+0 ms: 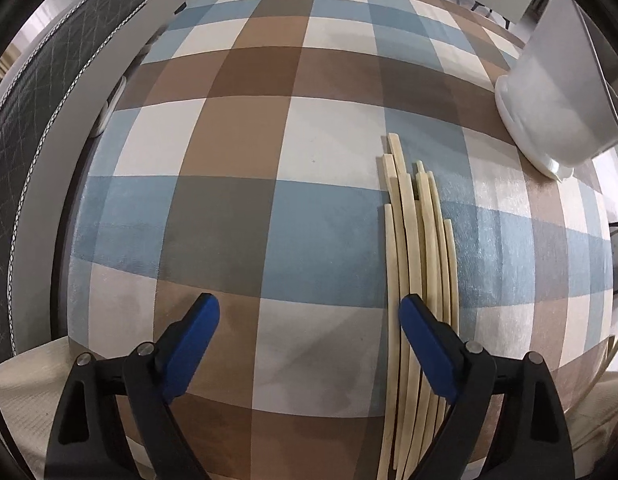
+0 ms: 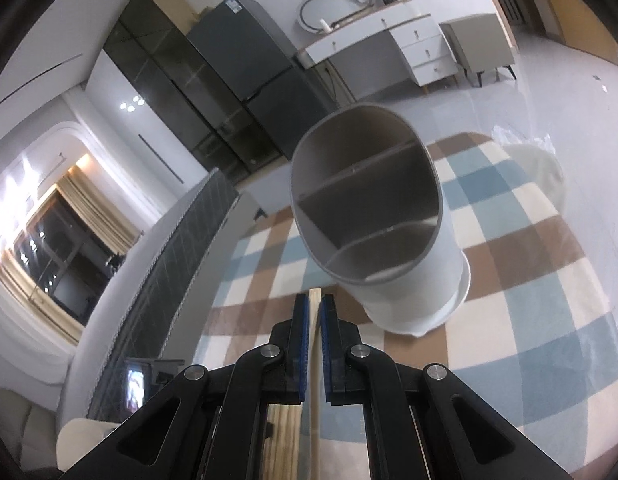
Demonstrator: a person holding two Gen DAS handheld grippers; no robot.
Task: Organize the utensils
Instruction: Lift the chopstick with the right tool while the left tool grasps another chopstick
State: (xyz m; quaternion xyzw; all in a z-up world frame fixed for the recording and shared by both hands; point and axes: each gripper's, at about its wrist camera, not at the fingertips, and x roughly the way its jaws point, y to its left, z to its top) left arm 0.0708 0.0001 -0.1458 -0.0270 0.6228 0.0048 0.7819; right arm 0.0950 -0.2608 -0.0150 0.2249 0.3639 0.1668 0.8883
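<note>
One chopstick (image 2: 314, 320) before divided grey holder (image 2: 373, 216)

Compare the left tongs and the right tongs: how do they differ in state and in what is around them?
The left tongs stand wide open with nothing between the pads; the right tongs are shut on a single chopstick. The left tongs point down at the checked cloth, beside the pile of chopsticks; the right tongs face the open grey holder. Both have blue pads on black frames.
</note>
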